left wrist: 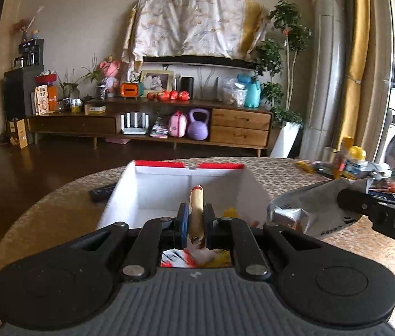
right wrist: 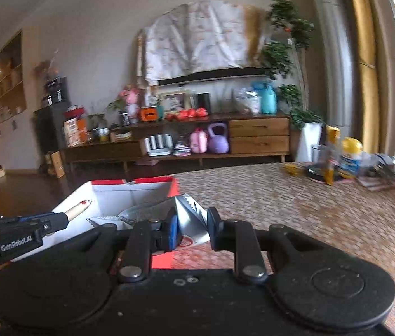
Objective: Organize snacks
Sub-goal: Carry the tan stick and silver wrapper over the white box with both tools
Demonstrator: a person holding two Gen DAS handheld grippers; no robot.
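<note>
Left wrist view: the left gripper is seen clamped on a sausage stick, which is pinched between the two pads with its long axis running straight ahead along the fingers, its red-tipped end pointing forward. Directly ahead of and below that tip the open box, white inside with a red rim, is seen on the woven tablecloth; the stick is held over the near wall of the box, so only a short way forward and down is judged to be left before it can be dropped in. Some colourful wrappers are glimpsed beneath the jaws, too blurred to be named.

To the right in the same view, the right gripper is seen gripping a silver foil packet by its edge, just beside the right wall of the box. From the right wrist view, the right gripper is confirmed closed on the crumpled foil packet, with the box lying ahead and to the left. The packet is held over the box's near right corner, so a leftward move is judged necessary.

Of the two, the left gripper is judged nearer to a release over the box. Further snacks and jars are left at the far right of the table, well apart from both grippers
</note>
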